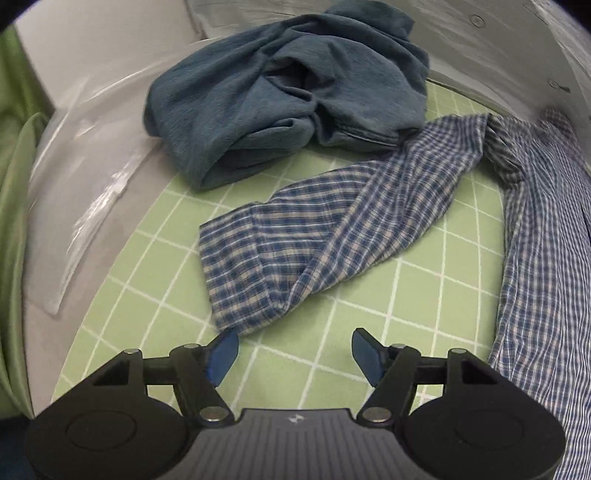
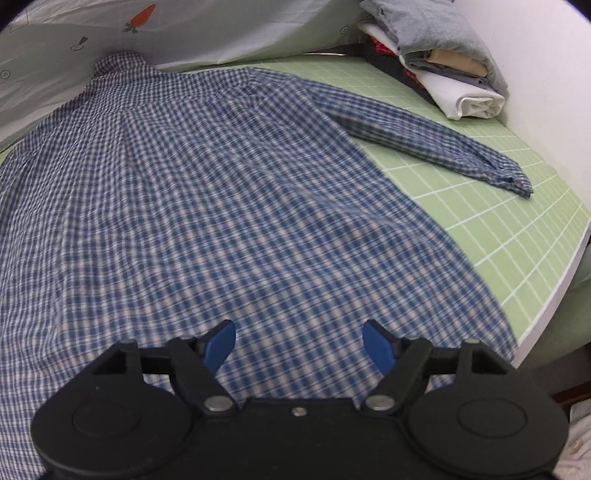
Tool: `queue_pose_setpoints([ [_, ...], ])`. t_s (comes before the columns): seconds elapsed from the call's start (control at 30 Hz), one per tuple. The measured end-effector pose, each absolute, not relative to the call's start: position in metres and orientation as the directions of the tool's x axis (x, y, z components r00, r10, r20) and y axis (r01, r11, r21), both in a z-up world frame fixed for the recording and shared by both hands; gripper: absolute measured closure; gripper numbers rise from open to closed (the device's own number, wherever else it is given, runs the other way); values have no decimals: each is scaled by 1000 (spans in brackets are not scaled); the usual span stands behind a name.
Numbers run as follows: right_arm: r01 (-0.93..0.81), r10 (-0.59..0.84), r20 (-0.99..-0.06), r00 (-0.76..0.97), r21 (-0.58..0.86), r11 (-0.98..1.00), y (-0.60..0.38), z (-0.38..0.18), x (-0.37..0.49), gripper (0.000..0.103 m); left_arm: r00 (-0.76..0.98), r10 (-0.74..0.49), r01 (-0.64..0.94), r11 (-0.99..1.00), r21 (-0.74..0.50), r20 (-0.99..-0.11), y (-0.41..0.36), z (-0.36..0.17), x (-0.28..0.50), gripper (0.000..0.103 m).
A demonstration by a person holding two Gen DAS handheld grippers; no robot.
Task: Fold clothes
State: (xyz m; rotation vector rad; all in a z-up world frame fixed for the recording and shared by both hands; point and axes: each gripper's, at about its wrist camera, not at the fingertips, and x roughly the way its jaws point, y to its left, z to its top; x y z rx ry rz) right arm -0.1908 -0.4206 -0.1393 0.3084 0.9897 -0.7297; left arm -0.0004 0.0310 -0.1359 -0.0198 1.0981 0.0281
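Your worktop, covered by a green gridded mat, carries the checked shirt, which lies spread out with its collar at the far edge against a white printed sheet. No fold shows in it yet, so this garment looks to be at the very start. Its body is fairly flat, and one sleeve lies out straight across the mat on your right. The other sleeve, seen from the left wrist view, is twisted and creased and will need straightening before it can be folded in.

Beyond that twisted sleeve sits a crumpled blue garment, unfolded, so more work is left after the shirt. At the far right corner a stack of folded clothes suggests part of the pile is already done.

Your right gripper hangs over the lower part of the shirt near the hem, its fingers spread wide and holding nothing. Your left gripper is likewise spread and empty, above bare mat, with the cuff end of the twisted sleeve just ahead of its left finger.
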Motion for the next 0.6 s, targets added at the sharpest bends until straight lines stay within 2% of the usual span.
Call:
queue_pose_setpoints([
  [0.3,654,-384,-857,344,-75,753,-386,-140,-176,26,450,-27,89,996,14,-893,28,-144,19,37],
  [0.37,650,-378,-859,345,-71,756,-383,-141,-173,26,454,-40,99,995,6,-890,30,-144,19,44],
  [0.47,634,-363,-864,348,-68,770,-380,-143,-166,26,465,-33,94,996,12,-885,34,-143,18,74],
  [0.5,624,-353,-867,351,-64,778,-378,-145,-163,26,465,-41,88,996,0,-884,37,-142,18,90],
  [0.6,597,-344,-866,364,-66,799,-372,-146,-157,26,449,-127,52,992,-116,-884,51,-141,15,93],
])
